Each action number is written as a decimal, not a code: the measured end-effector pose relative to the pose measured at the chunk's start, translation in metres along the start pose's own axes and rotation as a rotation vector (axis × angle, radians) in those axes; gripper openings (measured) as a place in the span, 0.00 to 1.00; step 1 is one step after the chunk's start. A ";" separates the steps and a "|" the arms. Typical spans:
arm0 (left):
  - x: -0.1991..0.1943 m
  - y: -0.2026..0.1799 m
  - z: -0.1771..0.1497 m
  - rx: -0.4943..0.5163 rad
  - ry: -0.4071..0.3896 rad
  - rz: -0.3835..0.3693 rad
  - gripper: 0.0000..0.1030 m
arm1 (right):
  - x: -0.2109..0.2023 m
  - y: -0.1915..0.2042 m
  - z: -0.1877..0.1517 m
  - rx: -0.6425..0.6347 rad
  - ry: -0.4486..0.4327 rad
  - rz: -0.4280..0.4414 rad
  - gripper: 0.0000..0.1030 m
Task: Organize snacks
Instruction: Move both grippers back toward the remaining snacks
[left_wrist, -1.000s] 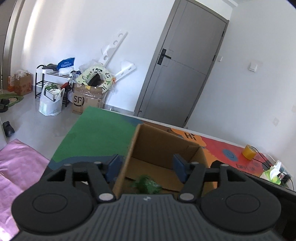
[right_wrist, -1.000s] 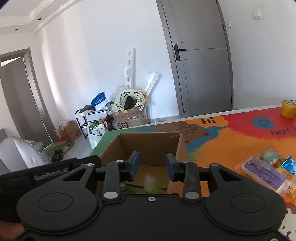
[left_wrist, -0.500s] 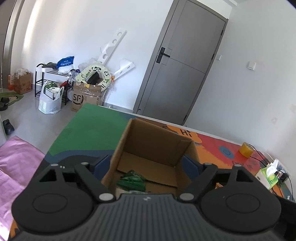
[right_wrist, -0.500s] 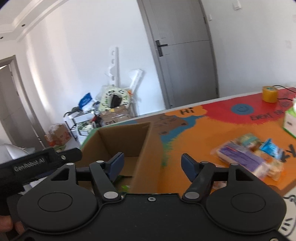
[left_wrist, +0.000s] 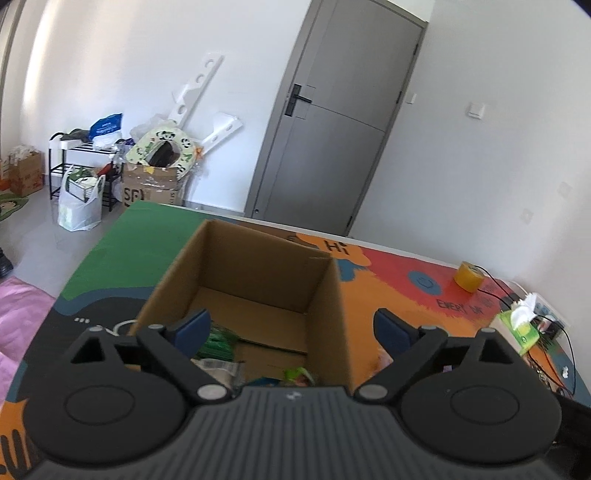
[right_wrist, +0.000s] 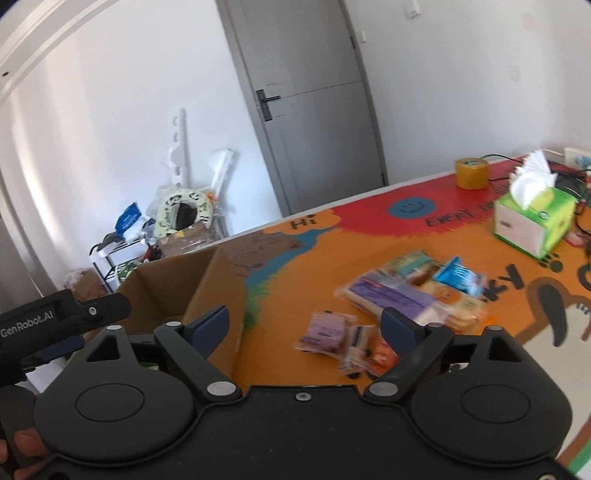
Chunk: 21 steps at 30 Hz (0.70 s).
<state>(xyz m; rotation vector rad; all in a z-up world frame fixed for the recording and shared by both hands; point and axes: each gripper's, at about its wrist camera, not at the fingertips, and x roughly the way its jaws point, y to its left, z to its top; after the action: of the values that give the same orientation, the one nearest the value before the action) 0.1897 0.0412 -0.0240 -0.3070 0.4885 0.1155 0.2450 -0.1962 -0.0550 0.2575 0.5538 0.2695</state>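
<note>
Right gripper (right_wrist: 304, 325): jaws spread wide, having just been opening, nothing between the pads. It faces the loose snack pile (right_wrist: 406, 306) on the counter (right_wrist: 314, 266), with its left finger close to the near corner of the cardboard box (right_wrist: 207, 284).

Left gripper (left_wrist: 291, 328): jaws likewise spread and just been opening, empty. It sits over the box's (left_wrist: 258, 280) near rim, one finger inside the opening and the other outside the right wall.

Snacks, location: some already lie on the box floor, among them a green packet (left_wrist: 218, 341); the rest lie on the counter to the right of the box, between it and the tissue box (right_wrist: 532, 221).

Orientation: the largest item in the pile, a purple-labelled pack (right_wrist: 388, 299), lies flat with its long axis running from upper left to lower right in the right wrist view, one short end pointing toward the box. The small purple packet (right_wrist: 327, 332) lies nearest the right gripper, roughly square, axis unclear through blur.

Risks, as judged:
- Left finger straddling the box wall may catch the rim and drag or tip the box as it pulls away.
- Packets overlap; closing on one could pinch or scatter its neighbours.
- Slick flat wrappers may slip from the pads.
- Gripping the long pack at one end would let it droop and snag the box rim.
</note>
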 end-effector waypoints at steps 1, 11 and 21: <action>0.001 -0.002 -0.001 0.005 0.003 -0.004 0.92 | -0.001 -0.004 -0.001 0.006 -0.001 -0.005 0.87; 0.006 -0.032 -0.011 0.052 0.023 -0.031 0.92 | -0.011 -0.046 -0.005 0.064 0.000 -0.045 0.87; 0.014 -0.063 -0.022 0.115 0.049 -0.092 0.92 | -0.012 -0.082 -0.011 0.110 0.017 -0.065 0.84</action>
<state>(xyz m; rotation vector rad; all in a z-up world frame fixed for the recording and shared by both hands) 0.2036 -0.0255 -0.0325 -0.2193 0.5264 -0.0096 0.2446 -0.2751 -0.0837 0.3430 0.5932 0.1791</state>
